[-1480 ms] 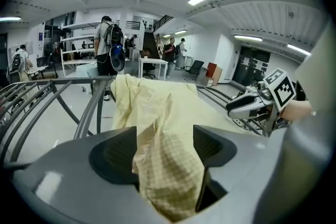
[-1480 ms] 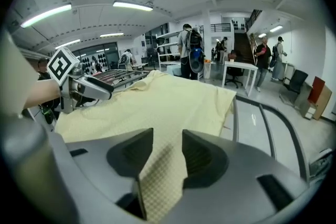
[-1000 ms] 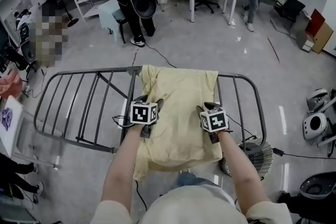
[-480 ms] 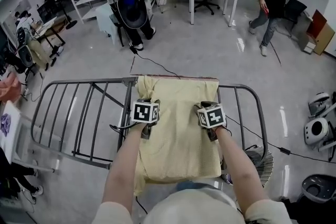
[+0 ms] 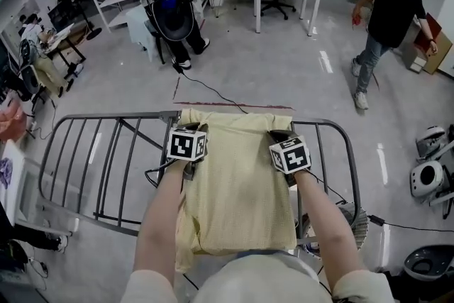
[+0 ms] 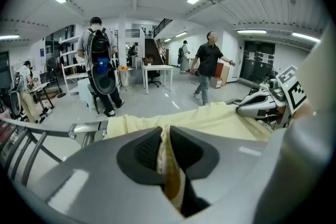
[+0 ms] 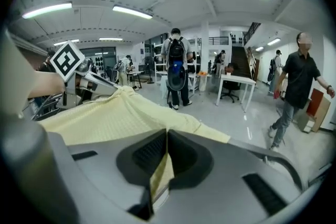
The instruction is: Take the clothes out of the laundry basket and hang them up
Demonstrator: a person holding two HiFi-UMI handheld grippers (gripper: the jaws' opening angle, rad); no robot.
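Yellow cloth goes onto the drying rack

The yellow cloth (image 5: pixel 237 202) lies draped over the grey drying rack (image 5: pixel 120 115), on the half toward 3 o'clock. The left gripper (image 6: pixel 164 147) and right gripper (image 7: pixel 165 157), jaws just closed, pinch folds near its far edge at 11 and 1 o'clock.

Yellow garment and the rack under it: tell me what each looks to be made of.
The yellow garment looks like soft, matte fabric, possibly cotton. It hangs limp with soft folds and shows a fine waffle-like texture in the right gripper view. The rack looks like metal tubing, probably painted or coated grey. Its bars are thin and round with a slight sheen, and one joint glints.
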